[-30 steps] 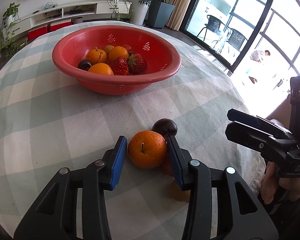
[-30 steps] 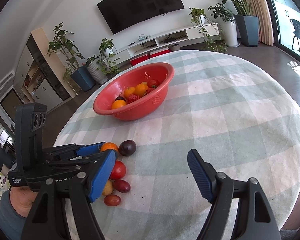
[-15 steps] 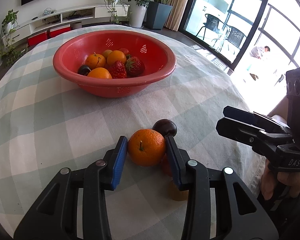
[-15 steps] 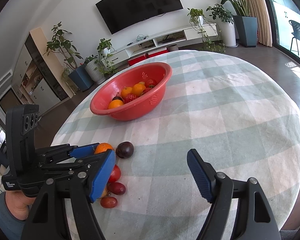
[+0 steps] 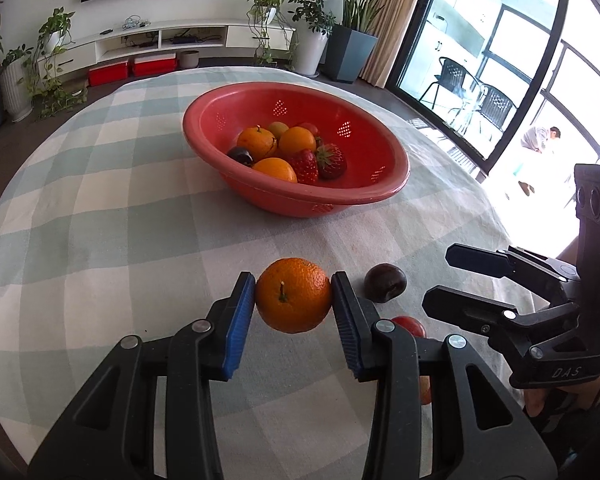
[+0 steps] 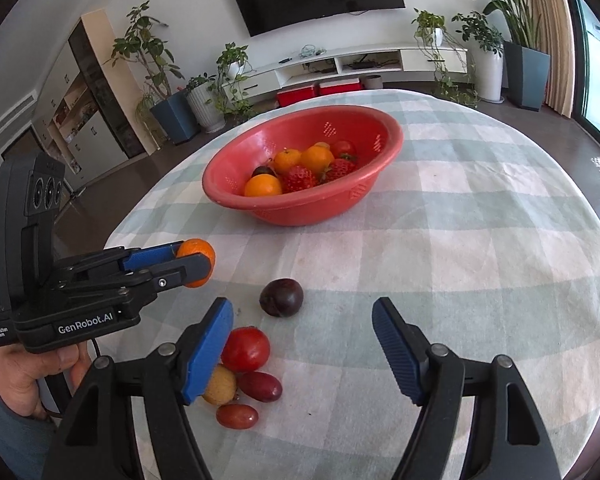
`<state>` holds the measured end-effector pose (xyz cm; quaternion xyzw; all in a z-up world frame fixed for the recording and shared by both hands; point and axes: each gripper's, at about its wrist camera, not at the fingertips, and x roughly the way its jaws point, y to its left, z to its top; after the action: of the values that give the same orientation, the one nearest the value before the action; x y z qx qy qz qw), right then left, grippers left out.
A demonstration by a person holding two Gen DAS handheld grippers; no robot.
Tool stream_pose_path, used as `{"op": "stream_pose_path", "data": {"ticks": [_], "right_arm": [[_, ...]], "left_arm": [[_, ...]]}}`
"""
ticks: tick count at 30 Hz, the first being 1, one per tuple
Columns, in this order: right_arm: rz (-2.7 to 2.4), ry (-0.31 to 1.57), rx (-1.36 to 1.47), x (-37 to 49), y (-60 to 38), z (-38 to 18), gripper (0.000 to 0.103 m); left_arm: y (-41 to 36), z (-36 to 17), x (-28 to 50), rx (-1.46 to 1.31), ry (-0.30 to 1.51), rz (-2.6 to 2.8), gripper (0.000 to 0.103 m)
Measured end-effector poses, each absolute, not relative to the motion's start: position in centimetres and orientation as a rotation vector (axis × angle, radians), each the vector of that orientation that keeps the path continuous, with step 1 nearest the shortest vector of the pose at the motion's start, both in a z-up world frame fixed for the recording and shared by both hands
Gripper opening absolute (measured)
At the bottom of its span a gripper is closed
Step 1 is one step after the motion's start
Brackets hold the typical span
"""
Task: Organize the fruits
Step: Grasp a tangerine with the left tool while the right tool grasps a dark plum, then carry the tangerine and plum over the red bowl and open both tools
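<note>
Left claw (image 5: 293, 300) clamps orange (image 5: 293, 295) between blue pads, fruit lifted off cloth (image 5: 100, 240). Bowl (image 5: 392, 178) ahead of it (already holding oranges, strawberries, dark plum). Plum (image 5: 385, 282) just right of the left claw's right finger. Right claw (image 6: 302, 344) spread wide, holding nothing. Plum sits ahead between its fingers; tomato (image 6: 246, 349), grapes (image 6: 260, 386) and a small yellow fruit (image 6: 221, 385) beside its left finger.

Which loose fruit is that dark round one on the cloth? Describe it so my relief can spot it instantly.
Start at the red bowl on the checked tablecloth, then come toward the cameras to the loose fruit in front of it. The dark plum lies alone, nearest the bowl, apart from the red tomato cluster. It is the only near-black, round fruit outside the bowl.
</note>
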<state>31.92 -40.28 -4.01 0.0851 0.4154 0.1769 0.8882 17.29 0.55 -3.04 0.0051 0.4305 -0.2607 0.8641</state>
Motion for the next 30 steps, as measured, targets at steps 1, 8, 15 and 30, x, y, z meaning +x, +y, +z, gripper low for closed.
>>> {"op": "stream_pose_path", "data": {"ticks": [1,8,15,30], "right_arm": [[0.37,0.877,0.156,32.3,-39.7,-4.1,0.073],[0.364,0.971,0.067,34.6,-37.4,-5.6,0.057],[0.348,0.975,0.001,34.7,-37.0,-6.2,0.041],[0.362,0.936,0.091,34.9,-38.7,-5.1,0.032]], "left_arm": [[0.7,-3.2,17.3,0.013,0.904,-0.539,0.037],[1.9,-3.7,17.8,-0.013,0.914,-0.517,0.037],[2.1,-4.1,18.1,-0.017,0.917,-0.518,0.037],[1.7,-4.1,18.1,-0.014,0.911,-0.512,0.037]]}}
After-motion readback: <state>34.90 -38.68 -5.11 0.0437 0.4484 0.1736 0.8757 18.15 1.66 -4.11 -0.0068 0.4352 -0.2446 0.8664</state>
